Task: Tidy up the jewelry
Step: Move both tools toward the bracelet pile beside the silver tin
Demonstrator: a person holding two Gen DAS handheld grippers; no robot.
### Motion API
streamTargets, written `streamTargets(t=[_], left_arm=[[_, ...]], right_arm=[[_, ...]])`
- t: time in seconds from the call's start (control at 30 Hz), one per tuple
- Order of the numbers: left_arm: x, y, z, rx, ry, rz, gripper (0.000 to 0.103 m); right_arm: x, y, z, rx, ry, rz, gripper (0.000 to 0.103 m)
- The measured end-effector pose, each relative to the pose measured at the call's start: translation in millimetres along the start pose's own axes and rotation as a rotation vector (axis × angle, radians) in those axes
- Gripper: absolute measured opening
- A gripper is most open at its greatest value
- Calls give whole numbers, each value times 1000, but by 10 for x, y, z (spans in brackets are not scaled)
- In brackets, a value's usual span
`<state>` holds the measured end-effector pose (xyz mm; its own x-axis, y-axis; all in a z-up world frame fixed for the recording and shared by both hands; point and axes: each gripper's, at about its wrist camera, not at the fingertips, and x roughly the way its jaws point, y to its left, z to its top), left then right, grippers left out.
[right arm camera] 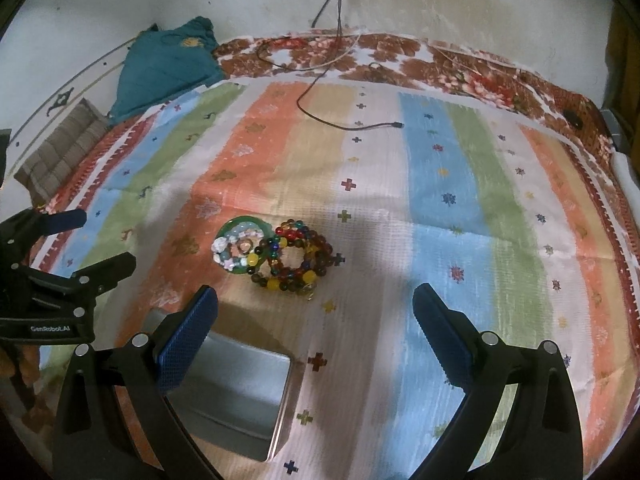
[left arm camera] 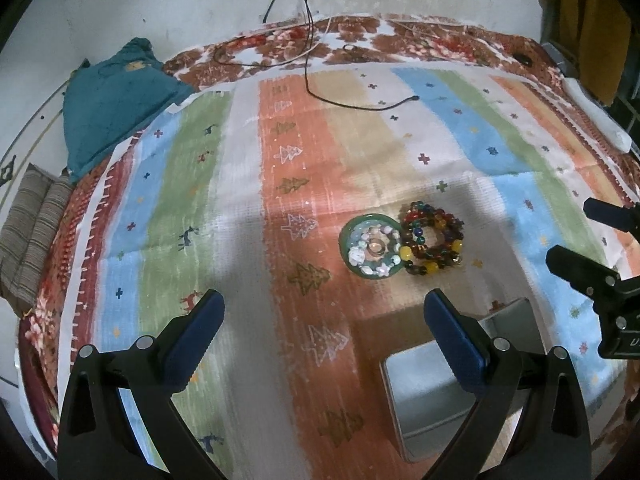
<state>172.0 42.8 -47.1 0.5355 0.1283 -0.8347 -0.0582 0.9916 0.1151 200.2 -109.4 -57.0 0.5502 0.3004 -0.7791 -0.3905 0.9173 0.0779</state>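
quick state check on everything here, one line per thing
left tongs: open, holding nothing
right tongs: open, holding nothing
metal tin: open, nothing inside it
green bangle: flat on the cloth, pale bead bracelet and small ring lying inside it
multicoloured bead bracelets: piled beside the bangle, touching it
black cable: loose end on the cloth, unplugged

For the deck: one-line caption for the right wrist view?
Open right gripper above a striped cloth, jewelry pile ahead, empty metal tin near its left finger.

A stained pale wall [right arm camera: 460, 4] backs the bed; striped cloth [right arm camera: 440, 184] over floral blanket [right arm camera: 400, 50], teal cushion [right arm camera: 160, 64] leaning left.
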Motion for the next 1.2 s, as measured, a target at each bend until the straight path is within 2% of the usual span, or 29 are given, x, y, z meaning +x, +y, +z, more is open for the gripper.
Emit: streamTargets(t=[0.53, 0.63, 1.13, 1.2], left_arm=[[367, 18, 185, 29, 48, -4, 87], [480, 29, 218, 25, 68, 16, 82], [954, 42, 360, 41, 122, -36, 75], [1023, 47, 367, 40, 132, -39, 74]], right_arm=[[476, -23, 123, -21, 76, -11, 99], [581, -33, 163, -21, 90, -13, 99], [942, 34, 295, -42, 138, -5, 99], [988, 34, 304, -42, 145, -4, 96]])
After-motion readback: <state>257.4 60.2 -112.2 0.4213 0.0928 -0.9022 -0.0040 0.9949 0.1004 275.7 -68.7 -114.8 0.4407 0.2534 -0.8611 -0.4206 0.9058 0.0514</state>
